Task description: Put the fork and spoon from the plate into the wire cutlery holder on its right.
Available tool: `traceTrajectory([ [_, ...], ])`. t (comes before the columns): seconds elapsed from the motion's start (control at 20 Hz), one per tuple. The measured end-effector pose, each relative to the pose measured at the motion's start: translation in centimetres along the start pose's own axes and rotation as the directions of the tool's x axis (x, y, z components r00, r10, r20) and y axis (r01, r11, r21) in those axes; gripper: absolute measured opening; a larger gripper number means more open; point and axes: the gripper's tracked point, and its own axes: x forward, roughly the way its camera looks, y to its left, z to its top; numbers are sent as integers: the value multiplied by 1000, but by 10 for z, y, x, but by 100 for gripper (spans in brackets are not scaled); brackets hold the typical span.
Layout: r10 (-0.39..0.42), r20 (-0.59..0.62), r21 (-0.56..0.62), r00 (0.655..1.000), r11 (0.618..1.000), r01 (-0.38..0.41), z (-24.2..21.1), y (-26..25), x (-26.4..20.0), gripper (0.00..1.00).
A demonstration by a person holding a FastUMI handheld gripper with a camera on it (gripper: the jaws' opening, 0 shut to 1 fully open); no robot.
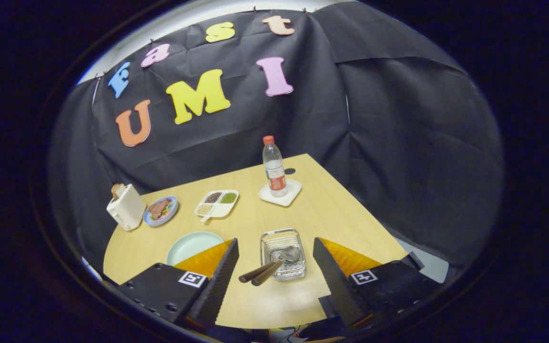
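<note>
We see the counter [312, 209] carrying everything. On it, the pale green plate [191, 245] lies bare, left of the wire cutlery holder [282, 254]. The fork [256, 272] and spoon [279, 263] already rest in the holder, their brown handles sticking out over its near-left rim. Our gripper [276, 267] hangs above, jaws spread wide, pinching nothing. We judge both utensils light, stiff and slippery at the metal; the handles offer the better hold.

Counting what sits on the counter [312, 209]

One wire cutlery holder [283, 254] with two brown-handled utensils [261, 272] in it; behind it one bottle [274, 166]; off to its left one pale plate [189, 245], one sectioned tray [217, 203], one blue dish [161, 210], one toaster [126, 206].
</note>
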Motion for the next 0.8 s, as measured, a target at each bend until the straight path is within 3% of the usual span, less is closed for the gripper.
traceTrajectory([
  [0.5, 83, 235, -80, 969, 995, -66, 20, 71, -73, 96],
  [0.8, 109, 326, -147, 939, 987, -63, 16, 125, -114, 96],
])
